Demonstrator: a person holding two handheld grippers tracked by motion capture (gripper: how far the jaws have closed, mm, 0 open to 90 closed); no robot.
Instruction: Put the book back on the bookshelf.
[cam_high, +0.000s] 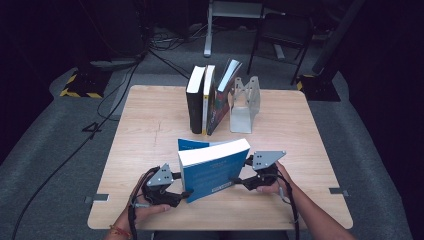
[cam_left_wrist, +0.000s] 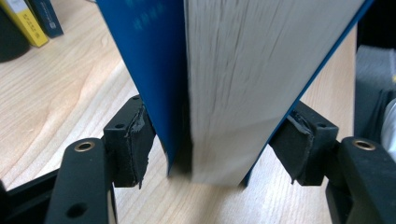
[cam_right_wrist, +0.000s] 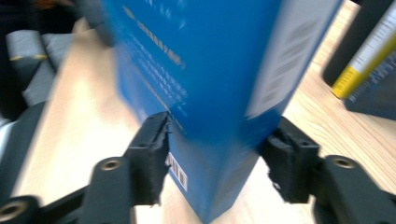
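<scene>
**Blue book upright between both grippers**

Blue book (cam_high: 212, 172) stands on edge on the wooden table (cam_high: 145, 135), just ahead of the person, tilted a bit, front cover swung open away from the pages. Left gripper (cam_high: 186, 193) sits at its lower page-edge corner; in the left gripper view the book (cam_left_wrist: 224, 84) sits between the jaws, left pad (cam_left_wrist: 135, 149) touching the blue cover, right pad (cam_left_wrist: 294, 144) against the back cover. Jaws spread about book-wide; cannot tell whether they squeeze or just bracket. Right gripper (cam_high: 234, 181) is at the spine side; in the right gripper view the spine corner (cam_right_wrist: 210, 107) is between the jaws, both pads right at the covers, blurred, so grip not clear either. Left hand (cam_high: 145, 210) and right hand (cam_high: 275, 185) hold the grippers. Farther beyond the grippers, three books (cam_high: 207, 97) stand in a row, the rightmost leaning. Just right of them, touching or nearly so, a metal bookend (cam_high: 244, 107).
</scene>
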